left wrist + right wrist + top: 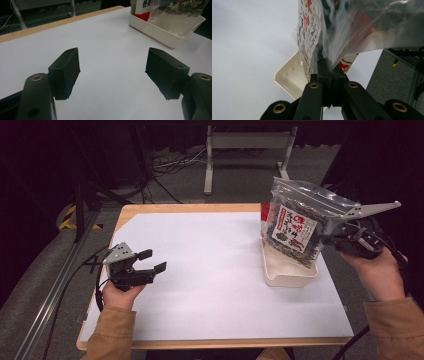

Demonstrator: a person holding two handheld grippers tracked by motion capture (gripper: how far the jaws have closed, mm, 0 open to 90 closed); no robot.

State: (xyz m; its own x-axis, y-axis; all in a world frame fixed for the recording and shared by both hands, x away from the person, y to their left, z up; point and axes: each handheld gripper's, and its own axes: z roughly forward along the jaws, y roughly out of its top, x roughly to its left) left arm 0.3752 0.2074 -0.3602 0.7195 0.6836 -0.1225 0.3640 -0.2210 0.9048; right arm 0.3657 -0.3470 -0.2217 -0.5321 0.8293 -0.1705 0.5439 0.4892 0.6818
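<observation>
My right tool (327, 238) is clamped shut on one edge of a clear plastic zip bag of dark dried leaves with a white, red-lettered label (295, 227). The bag hangs ahead of this tool and to its left in the high view, its lower end sitting inside a shallow cream-white rectangular plastic tray (280, 276). In the right gripper view the two black jaws meet with the bag film (352, 32) pinched between them, and the tray (288, 80) lies just beyond and below the jaw tips. A red-and-white packet (265, 212) stands at the far end of the tray, behind the bag.

My left tool (150, 261) stands with its jaws spread apart and nothing between them. It is held just above the white sheet covering the wooden-edged counter (210, 285). In the left gripper view its pads (66, 72) frame bare white sheet, and the tray (172, 35) with the bag (180, 10) lies well ahead of this tool and off to its right side.

The two tools are well apart, the left one idle at its own side of the counter, the right one bearing the bag over the tray
</observation>
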